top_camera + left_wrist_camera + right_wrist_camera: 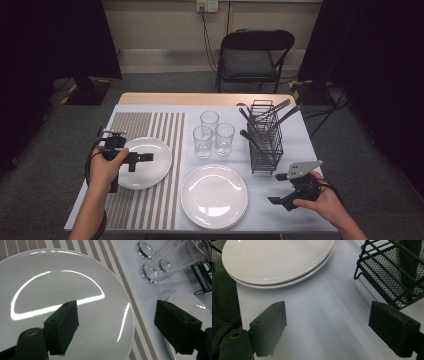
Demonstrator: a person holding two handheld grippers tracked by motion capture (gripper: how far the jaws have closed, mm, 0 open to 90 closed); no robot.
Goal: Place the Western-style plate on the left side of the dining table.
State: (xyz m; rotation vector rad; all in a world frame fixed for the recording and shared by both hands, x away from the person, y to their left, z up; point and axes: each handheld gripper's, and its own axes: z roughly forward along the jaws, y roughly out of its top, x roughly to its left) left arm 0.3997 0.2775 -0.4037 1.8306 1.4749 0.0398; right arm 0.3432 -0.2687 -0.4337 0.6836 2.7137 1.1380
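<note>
light: overhead, even | glare: arcs on plate [62, 290] | surroundings: dark | focus: sharp

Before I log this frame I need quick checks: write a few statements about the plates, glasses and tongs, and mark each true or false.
1. The left tongs hang open over the plate on the striped mat. True.
2. Five glasses stand on the table. False: three glasses.
3. The right tongs grip a fork. False: they are open, holding nothing.
4. The stacked plates lie on the white cloth. True.
5. The wire caddy holds utensils. True.
</note>
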